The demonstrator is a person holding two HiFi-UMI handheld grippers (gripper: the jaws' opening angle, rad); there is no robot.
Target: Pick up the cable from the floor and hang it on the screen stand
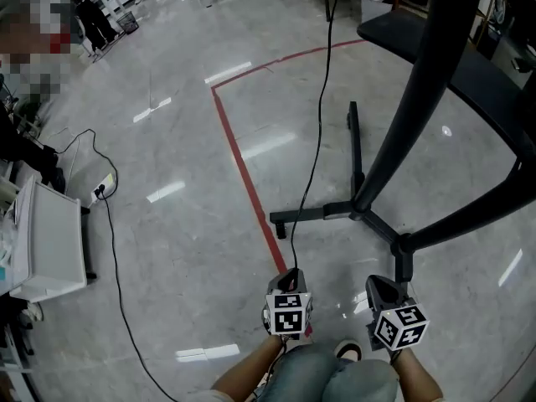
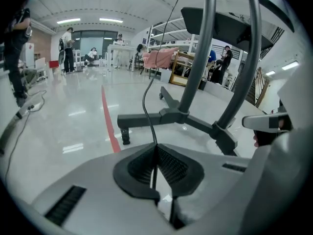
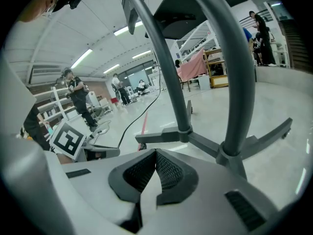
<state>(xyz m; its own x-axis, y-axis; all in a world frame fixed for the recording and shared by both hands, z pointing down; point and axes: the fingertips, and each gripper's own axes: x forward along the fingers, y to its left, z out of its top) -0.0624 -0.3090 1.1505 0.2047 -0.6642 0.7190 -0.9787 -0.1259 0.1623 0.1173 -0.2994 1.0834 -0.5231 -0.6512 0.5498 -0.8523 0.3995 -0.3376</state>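
Two cubes with black-and-white square markers sit low in the frame. The left tool (image 1: 291, 273) pinches the thin black cable (image 1: 319, 124) between ribbed dark pads. The cable stretches toward the upper centre, over the glossy grey floor (image 1: 184, 224) beside the screen stand (image 1: 360, 208). The right tool (image 1: 378, 285) is closed and empty.

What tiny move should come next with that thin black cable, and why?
Probably lift the left gripper, shut on the thin black cable, up toward the dark curved post of the screen stand: the cable trails away over the grey floor beside the stand's legs and hangs on nothing yet.
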